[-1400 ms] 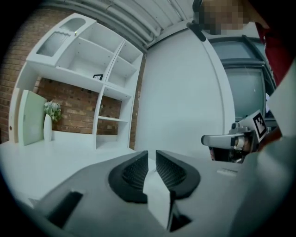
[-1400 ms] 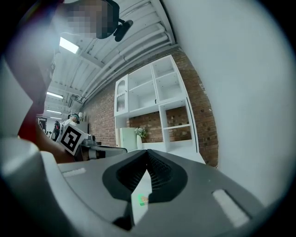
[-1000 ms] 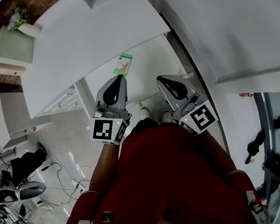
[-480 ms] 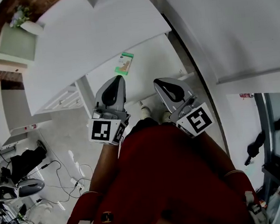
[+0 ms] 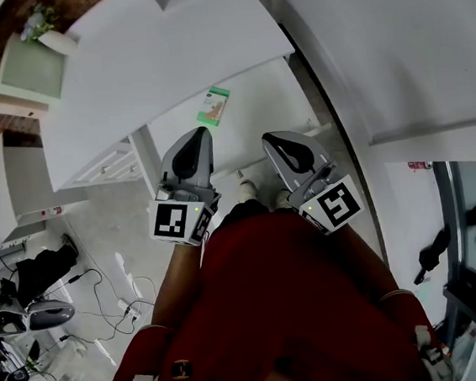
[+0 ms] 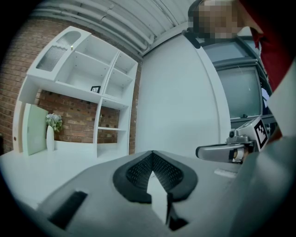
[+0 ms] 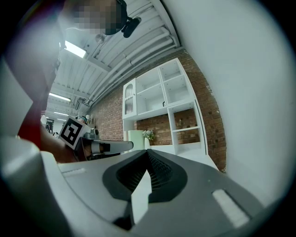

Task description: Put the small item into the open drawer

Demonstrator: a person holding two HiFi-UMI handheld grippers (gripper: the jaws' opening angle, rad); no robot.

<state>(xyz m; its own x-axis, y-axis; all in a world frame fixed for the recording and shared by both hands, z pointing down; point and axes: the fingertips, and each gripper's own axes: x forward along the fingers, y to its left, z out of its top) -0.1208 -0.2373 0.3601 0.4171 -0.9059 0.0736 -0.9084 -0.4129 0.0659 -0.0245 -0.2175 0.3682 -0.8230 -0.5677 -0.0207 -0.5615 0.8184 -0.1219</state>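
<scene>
A small green-and-white packet (image 5: 214, 106) lies flat on a white surface (image 5: 255, 116) that juts out below the white tabletop's (image 5: 156, 59) edge. I cannot tell whether this surface is the drawer. My left gripper (image 5: 201, 135) is held close to the person's red-clothed body. It is shut and holds nothing, a short way on the near side of the packet. My right gripper (image 5: 271, 139) is level with it on the right, also shut and holding nothing. In the gripper views the left gripper (image 6: 151, 153) and the right gripper (image 7: 148, 152) both point over the table toward a brick wall.
A white shelf unit (image 6: 97, 92) stands against the brick wall, with a vase of flowers (image 6: 51, 132) and a pale green panel (image 6: 33, 129) on the tabletop. Cables and devices (image 5: 44, 311) lie on the floor at the left. A white wall (image 5: 392, 42) rises at the right.
The right gripper has moved slightly left, toward the left one. Both have stayed shut and the packet has not moved.
</scene>
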